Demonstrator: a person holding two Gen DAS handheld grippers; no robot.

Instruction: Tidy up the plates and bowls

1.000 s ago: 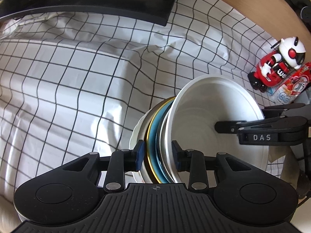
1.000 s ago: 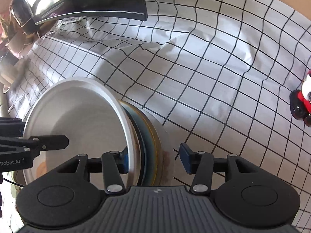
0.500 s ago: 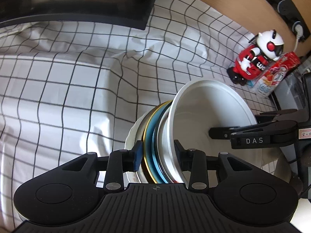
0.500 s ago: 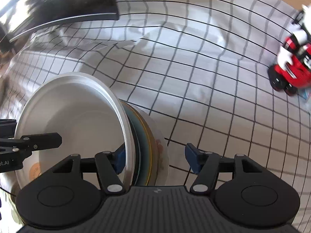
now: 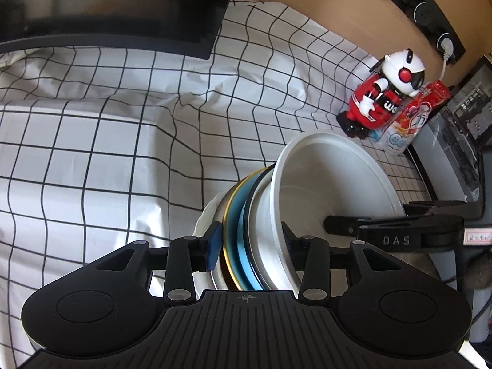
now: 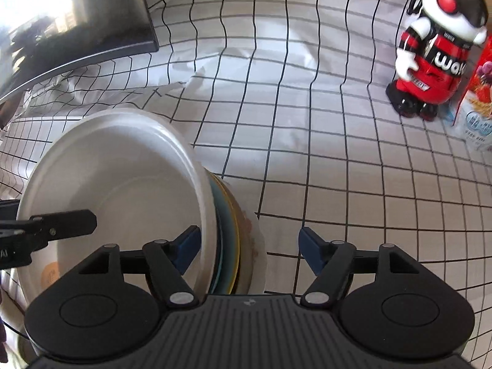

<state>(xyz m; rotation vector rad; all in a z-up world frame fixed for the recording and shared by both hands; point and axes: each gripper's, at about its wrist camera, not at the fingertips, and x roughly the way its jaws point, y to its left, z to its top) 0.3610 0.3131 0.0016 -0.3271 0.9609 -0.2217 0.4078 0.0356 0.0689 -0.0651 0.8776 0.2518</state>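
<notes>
A stack of plates and bowls is held on edge above the checked cloth: a big white bowl (image 5: 332, 184) in front, then a blue plate (image 5: 238, 215), a gold-rimmed plate and a white plate. My left gripper (image 5: 250, 243) is shut on this stack across its rim. In the right wrist view the white bowl (image 6: 123, 190) and the stack show at left. My right gripper (image 6: 249, 246) is open; its left finger is inside the bowl and its right finger stands well clear of the outer plate (image 6: 255, 246).
A black monitor (image 5: 107, 6) stands at the back left. A red and white toy robot (image 5: 381, 92) and a snack packet (image 5: 409, 123) stand at the right, also in the right wrist view (image 6: 430, 46). The checked cloth (image 5: 92, 153) covers the table.
Both grippers and the stack have moved right toward the toy robot, which now looks larger. The right gripper's fingers stand wider apart than before.
</notes>
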